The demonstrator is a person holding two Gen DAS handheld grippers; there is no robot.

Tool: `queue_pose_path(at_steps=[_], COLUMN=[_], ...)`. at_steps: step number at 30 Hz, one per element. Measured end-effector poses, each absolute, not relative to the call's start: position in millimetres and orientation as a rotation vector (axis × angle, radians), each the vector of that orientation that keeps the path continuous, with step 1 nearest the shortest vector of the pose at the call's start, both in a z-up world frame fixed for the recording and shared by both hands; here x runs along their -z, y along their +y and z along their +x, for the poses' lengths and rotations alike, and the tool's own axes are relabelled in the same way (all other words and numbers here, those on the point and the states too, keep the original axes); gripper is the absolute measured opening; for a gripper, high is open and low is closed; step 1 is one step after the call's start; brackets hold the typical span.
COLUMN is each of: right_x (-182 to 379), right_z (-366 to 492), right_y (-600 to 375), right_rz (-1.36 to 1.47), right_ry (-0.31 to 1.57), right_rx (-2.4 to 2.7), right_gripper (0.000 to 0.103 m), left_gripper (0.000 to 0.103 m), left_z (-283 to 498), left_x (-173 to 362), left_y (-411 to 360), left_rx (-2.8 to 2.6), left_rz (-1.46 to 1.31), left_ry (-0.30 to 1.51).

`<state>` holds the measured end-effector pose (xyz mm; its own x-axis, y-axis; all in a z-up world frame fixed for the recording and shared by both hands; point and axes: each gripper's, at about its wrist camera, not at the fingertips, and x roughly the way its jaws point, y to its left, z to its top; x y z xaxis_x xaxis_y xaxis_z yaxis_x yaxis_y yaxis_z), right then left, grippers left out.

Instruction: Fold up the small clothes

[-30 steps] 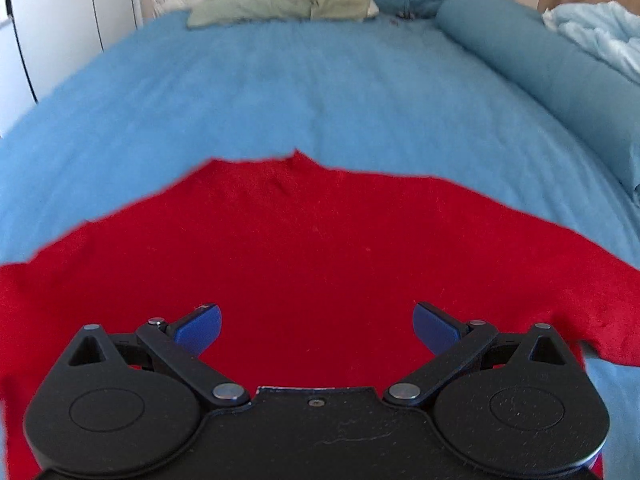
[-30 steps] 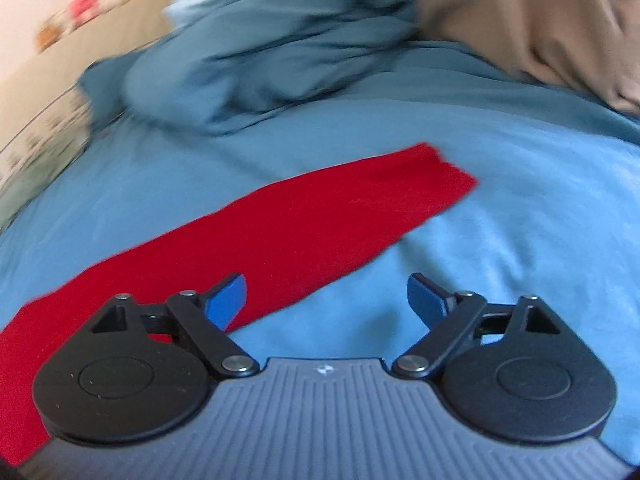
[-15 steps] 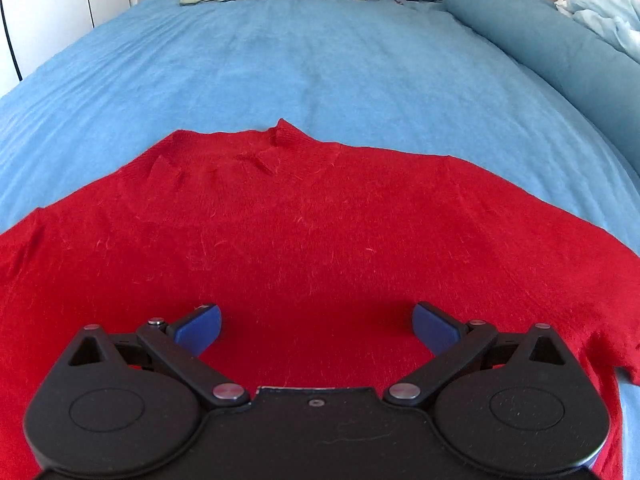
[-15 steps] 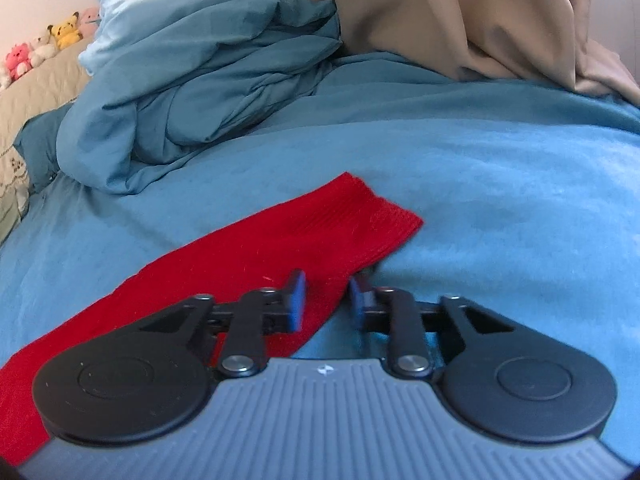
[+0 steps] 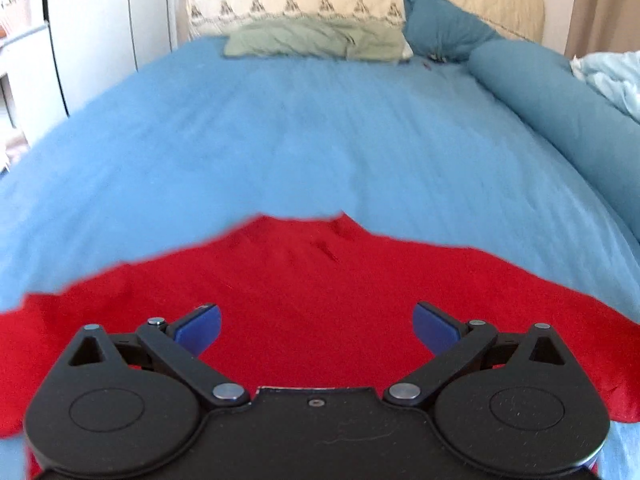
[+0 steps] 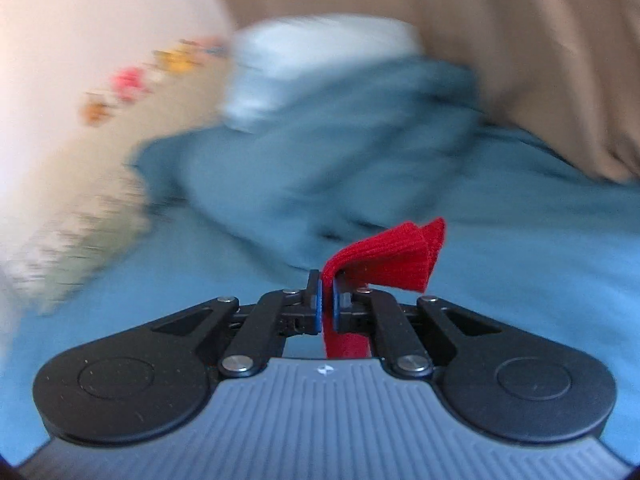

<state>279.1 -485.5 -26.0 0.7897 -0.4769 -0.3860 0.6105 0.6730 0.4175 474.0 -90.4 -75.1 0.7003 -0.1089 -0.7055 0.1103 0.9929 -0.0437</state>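
Note:
A red knit sweater (image 5: 320, 292) lies spread flat on the blue bedsheet (image 5: 304, 140). In the left wrist view my left gripper (image 5: 316, 330) is open and empty, its blue pads wide apart just above the sweater's body. In the right wrist view my right gripper (image 6: 326, 306) is shut on the sweater's sleeve cuff (image 6: 392, 258), which is lifted off the bed and folds over above the pads. The right wrist view is blurred.
A green pillow (image 5: 316, 40) and a patterned cream pillow (image 5: 296, 6) lie at the bed's head. A teal bolster (image 5: 560, 120) runs along the right side. A bunched blue duvet (image 6: 340, 152) and beige curtain (image 6: 480, 40) lie beyond the right gripper. White cupboards (image 5: 80, 40) stand at left.
My right gripper has closed on the sleeve cuff and lifted it off the bed. My left gripper has tilted back, showing more of the bed, and stays open.

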Motion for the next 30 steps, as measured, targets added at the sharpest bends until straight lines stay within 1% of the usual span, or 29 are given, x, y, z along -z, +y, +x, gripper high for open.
queue_pose_path(at_steps=[4, 6, 8, 11, 15, 18, 20, 21, 22, 23, 24, 25, 27, 30], right_x=[-23, -32, -27, 8, 88, 142, 162, 167, 166, 163, 159, 154, 142, 128], right_z=[326, 354, 381, 412, 437, 434, 427, 422, 418, 416, 414, 410, 397, 383], right_y=[-416, -371, -321, -245, -162, -128, -119, -117, -115, -113, -111, -111, -114, -138], right_rz=[0.515, 0.491, 0.457, 0.37, 0.247, 0.171, 0.124, 0.106, 0.094, 0.084, 0.073, 0.063, 0.04, -0.001], right_ry=[0.22, 0.227, 0.244, 0.299, 0.481, 0.581, 0.606, 0.599, 0.588, 0.58, 0.573, 0.554, 0.474, 0.463], right_rx=[0.353, 0.214, 0.063, -0.097, -0.197, -0.215, -0.215, -0.216, -0.217, -0.213, -0.208, -0.197, -0.18, -0.165], right_gripper=[0.02, 0.02, 0.02, 0.02, 0.02, 0.02, 0.021, 0.023, 0.03, 0.039, 0.068, 0.089, 0.097, 0.097], left_gripper=[0.103, 0.103, 0.103, 0.103, 0.103, 0.103, 0.103, 0.103, 0.103, 0.103, 0.103, 0.103, 0.103, 0.103], left_z=[466, 462, 458, 453, 447, 438, 432, 432, 431, 433, 426, 427, 427, 429], left_x=[55, 51, 51, 60, 79, 96, 105, 106, 108, 109, 109, 110, 110, 112], left_y=[-57, -38, -17, 19, 53, 71, 79, 80, 80, 79, 82, 81, 77, 61], left_rx=[0.097, 0.058, 0.027, -0.022, -0.047, -0.023, 0.002, 0.015, 0.023, 0.031, 0.05, 0.066, 0.101, 0.16], left_rz=[-0.003, -0.006, -0.012, -0.023, -0.052, -0.099, -0.128, -0.142, -0.159, -0.18, -0.207, -0.228, -0.257, -0.275], left_ry=[0.749, 0.747, 0.744, 0.74, 0.784, 0.813, 0.821, 0.823, 0.823, 0.825, 0.827, 0.83, 0.825, 0.826])
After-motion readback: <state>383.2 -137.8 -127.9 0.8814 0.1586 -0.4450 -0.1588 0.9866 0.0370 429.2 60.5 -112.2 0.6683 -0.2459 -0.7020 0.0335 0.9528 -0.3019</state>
